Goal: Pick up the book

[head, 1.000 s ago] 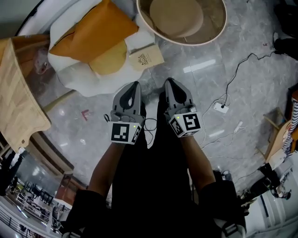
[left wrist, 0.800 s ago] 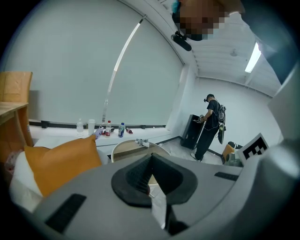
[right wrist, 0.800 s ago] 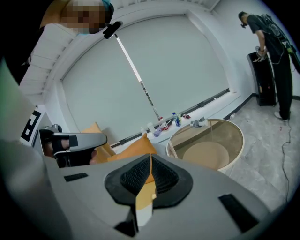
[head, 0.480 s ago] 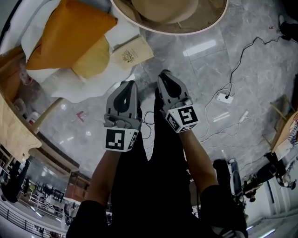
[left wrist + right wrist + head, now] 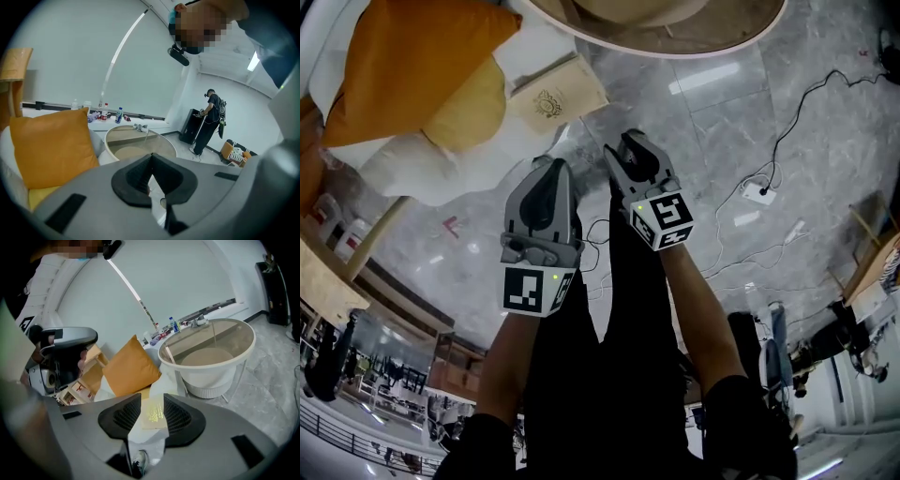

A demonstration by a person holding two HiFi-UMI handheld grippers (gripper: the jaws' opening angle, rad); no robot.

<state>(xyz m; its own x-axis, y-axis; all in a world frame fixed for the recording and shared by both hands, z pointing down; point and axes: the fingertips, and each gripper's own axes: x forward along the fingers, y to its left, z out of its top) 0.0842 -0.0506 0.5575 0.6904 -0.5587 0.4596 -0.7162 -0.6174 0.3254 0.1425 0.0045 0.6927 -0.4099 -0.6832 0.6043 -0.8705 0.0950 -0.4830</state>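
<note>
My left gripper (image 5: 551, 167) has its fingers pressed together, and my right gripper (image 5: 625, 142) is opening, with nothing between its fingers. The book (image 5: 548, 98) lies ahead, apart from both, on the white seat (image 5: 394, 164) beside a yellow cushion (image 5: 473, 117), an orange pillow (image 5: 403, 56) and the round table (image 5: 675, 52).

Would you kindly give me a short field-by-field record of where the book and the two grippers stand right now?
book: lying flat on the white seat, beside the orange pillow, untouched
left gripper: jaws together, empty, short of the book
right gripper: jaws opening, nothing gripped, book in line ahead of them
task status: book not yet picked up
</note>
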